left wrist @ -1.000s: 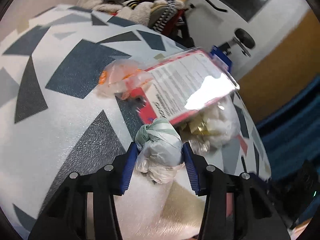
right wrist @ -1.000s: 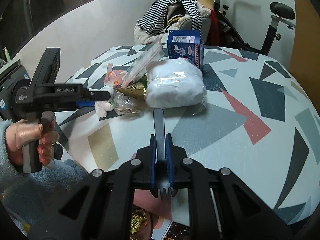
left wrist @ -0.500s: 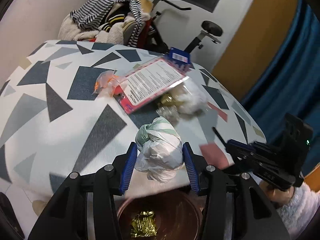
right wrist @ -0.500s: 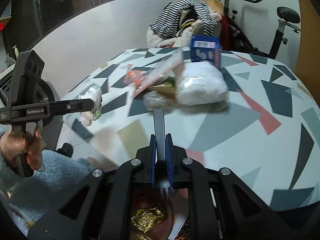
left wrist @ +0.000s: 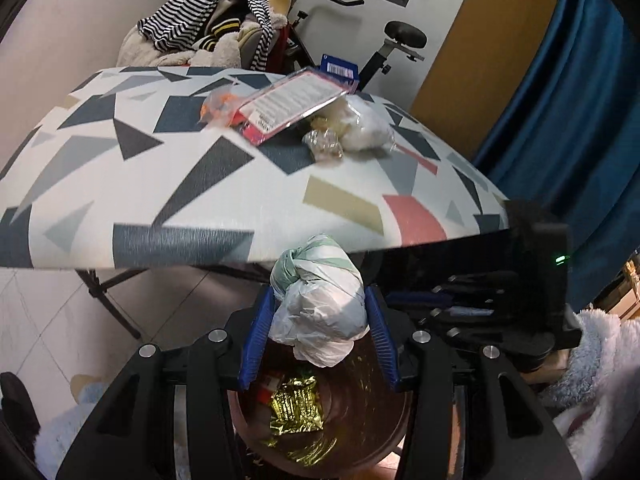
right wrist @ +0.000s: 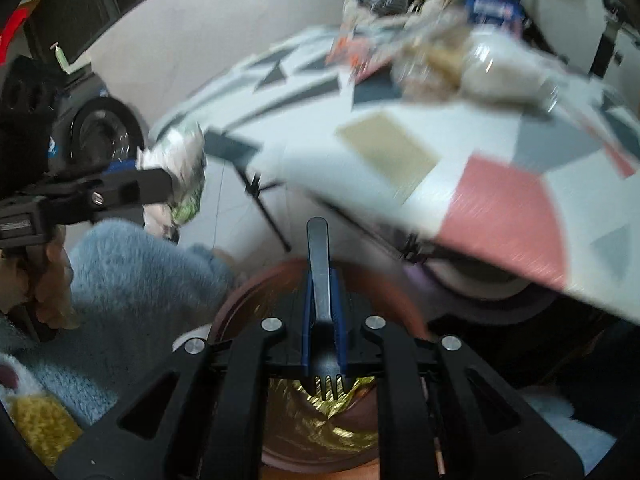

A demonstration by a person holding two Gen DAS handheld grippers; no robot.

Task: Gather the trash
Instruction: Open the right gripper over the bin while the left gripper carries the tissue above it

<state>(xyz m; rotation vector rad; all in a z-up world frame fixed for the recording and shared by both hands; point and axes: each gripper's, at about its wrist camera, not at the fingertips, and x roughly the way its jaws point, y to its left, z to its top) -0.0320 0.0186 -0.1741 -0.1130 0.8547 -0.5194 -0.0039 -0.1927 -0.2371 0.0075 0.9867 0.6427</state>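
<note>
Though blurred, right hand-held gripper (right wrist: 322, 316) pinches fork (right wrist: 319, 264) | left hand-held gripper (left wrist: 320, 320) clamps knotted bag (left wrist: 320, 300)

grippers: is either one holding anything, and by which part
Both. The left gripper squeezes a knotted plastic bag across its middle. The right gripper clamps a black fork near its tined end, handle pointing forward.

A lived-in home room: a round table with a grey, pink and beige geometric-print cloth (left wrist: 168, 184), a striped heap of clothes (left wrist: 208, 28), a black exercise bike (left wrist: 384, 52), dark blue curtains (left wrist: 560, 92), tiled floor (left wrist: 48, 312).
</note>
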